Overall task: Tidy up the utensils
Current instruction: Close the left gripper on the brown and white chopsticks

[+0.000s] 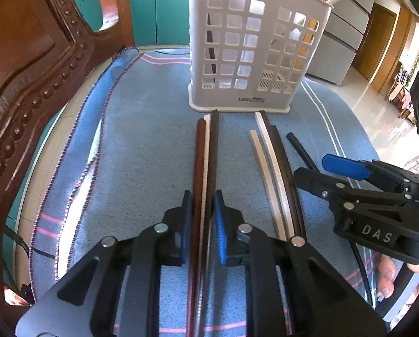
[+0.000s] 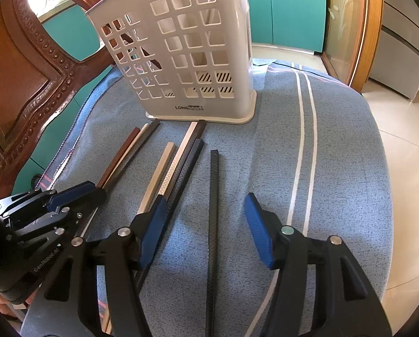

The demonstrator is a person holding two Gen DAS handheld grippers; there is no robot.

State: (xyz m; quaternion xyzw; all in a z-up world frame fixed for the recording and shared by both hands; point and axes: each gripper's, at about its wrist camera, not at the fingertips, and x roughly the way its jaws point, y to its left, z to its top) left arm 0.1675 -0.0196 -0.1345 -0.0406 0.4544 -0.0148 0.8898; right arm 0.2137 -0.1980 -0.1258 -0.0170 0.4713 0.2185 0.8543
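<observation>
a blue woven cloth with pale and pink stripes covers the rounded surface, and a carved wooden chair back rises at its left edge. teal cabinets stand behind, glossy cream floor tiles to the right. a white perforated holder stands upright at the far end, chopsticks lying in front of it. the left gripper is pressed together on a bundle of three chopsticks, brown, white and dark. the right gripper is spread, a single black chopstick lying between its blue pads, untouched
</observation>
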